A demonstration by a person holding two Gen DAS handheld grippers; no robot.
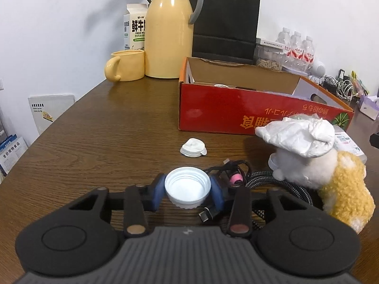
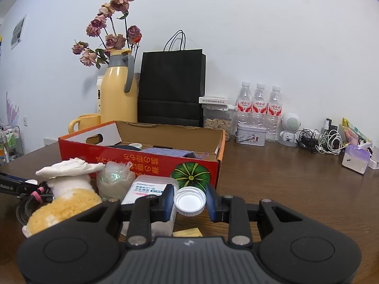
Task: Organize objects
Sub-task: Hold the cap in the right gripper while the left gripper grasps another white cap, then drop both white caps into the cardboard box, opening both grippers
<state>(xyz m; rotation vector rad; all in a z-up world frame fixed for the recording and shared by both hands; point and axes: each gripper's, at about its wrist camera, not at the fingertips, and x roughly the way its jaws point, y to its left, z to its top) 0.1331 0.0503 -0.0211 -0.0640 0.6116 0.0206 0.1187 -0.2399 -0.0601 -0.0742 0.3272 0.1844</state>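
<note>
Left gripper [image 1: 187, 190]: matte black plastic body, ribbed grey panel at centre with small white logo, two raised round discs at sides. Black linkage bars pinned with round metal caps, brownish-copper in tone. Blue rubber fingers [image 1: 159, 190] fitted at tips. Right gripper [image 2: 189, 201]: same build, silver caps, blue fingers [image 2: 168, 201].

Bare desk [image 1: 99, 142] was left open ahead and to the left, up to the yellow mug [image 1: 126, 65] and jug [image 1: 169, 30]. The way ahead-right was closed off by the red box [image 1: 236, 111]. Close on the right, passage was blocked by the plush toy [image 1: 327, 172] and coiled cables [image 1: 260, 179]. A small white lid [image 1: 193, 148] was left lying in the open stretch
</note>
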